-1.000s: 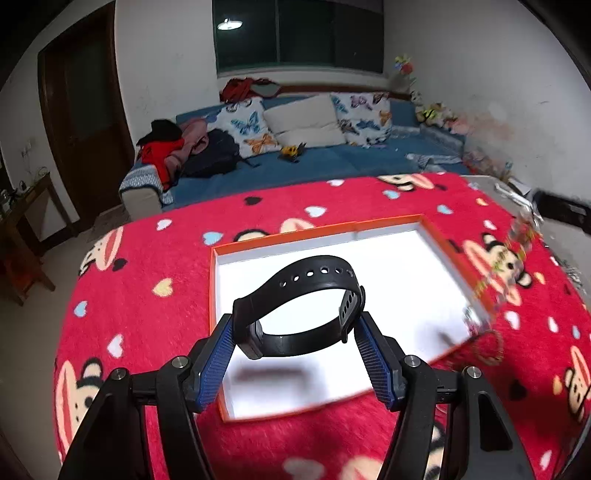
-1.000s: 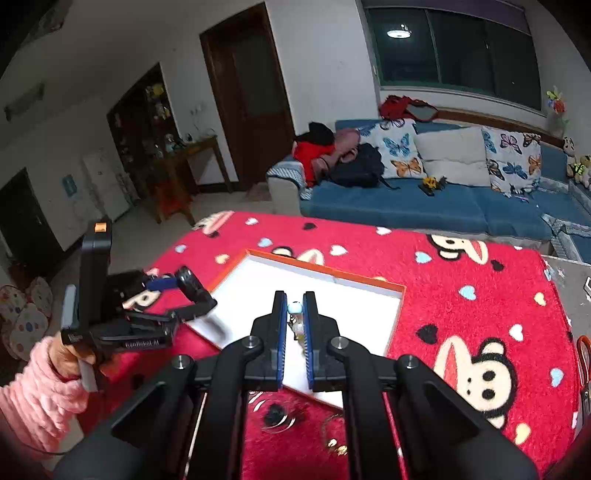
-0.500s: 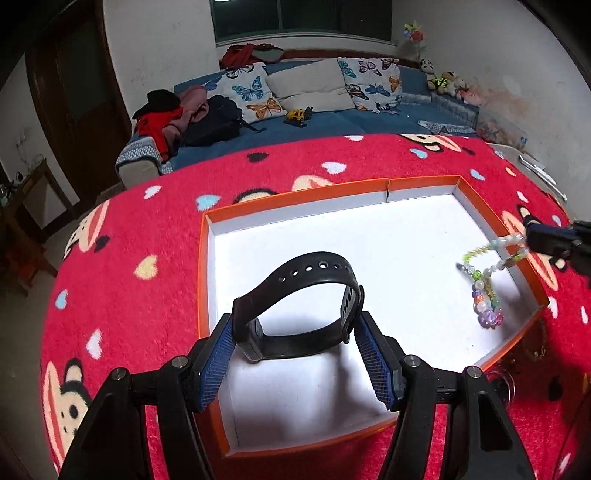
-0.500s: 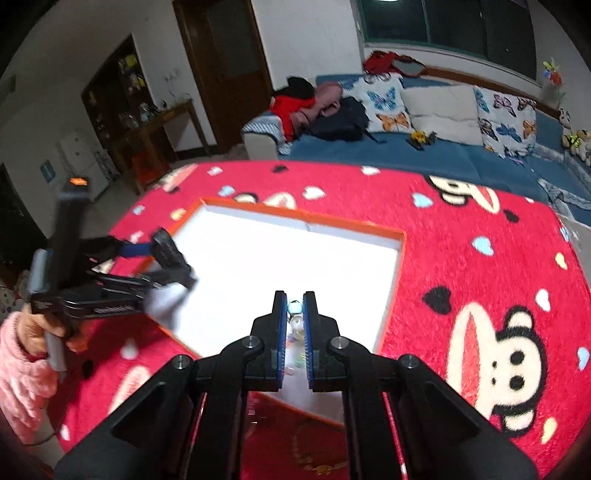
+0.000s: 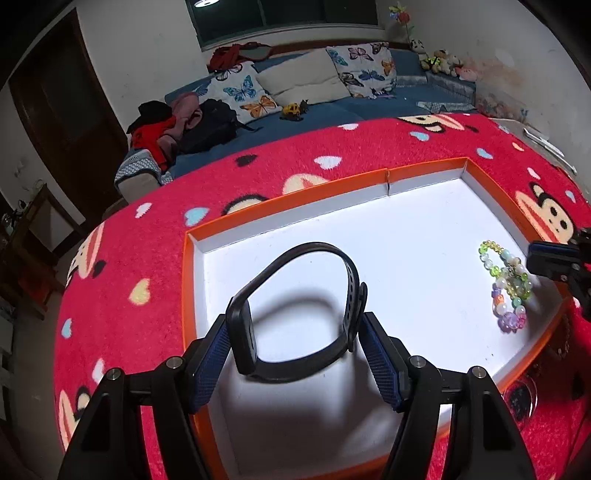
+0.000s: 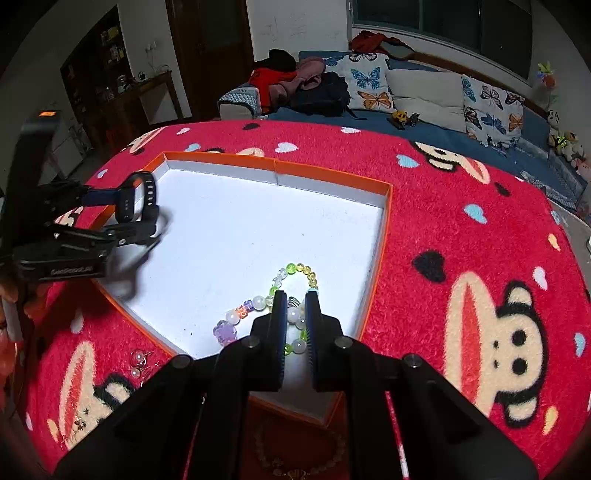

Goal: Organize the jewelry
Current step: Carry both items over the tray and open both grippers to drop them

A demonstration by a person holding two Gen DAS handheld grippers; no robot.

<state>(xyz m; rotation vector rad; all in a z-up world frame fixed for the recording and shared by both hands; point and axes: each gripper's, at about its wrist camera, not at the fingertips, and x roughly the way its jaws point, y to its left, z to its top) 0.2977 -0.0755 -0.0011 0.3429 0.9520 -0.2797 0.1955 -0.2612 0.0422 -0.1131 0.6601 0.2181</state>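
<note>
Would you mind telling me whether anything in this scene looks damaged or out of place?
The orange tray's far wall has a split seam. Clear bead earrings and a beaded bracelet lie outside it on the red blanket.

Place: you're in a home living room | sofa (image 6: 424,122): blue, with butterfly cushions (image 5: 360,68), piled clothes (image 6: 291,79) and a backpack | window (image 5: 284,14): dark, ceiling lamp mirrored in it | wooden door (image 5: 62,107) | stuffed toys (image 5: 443,61) in the corner | table under a red monkey-print blanket (image 6: 461,240)
</note>
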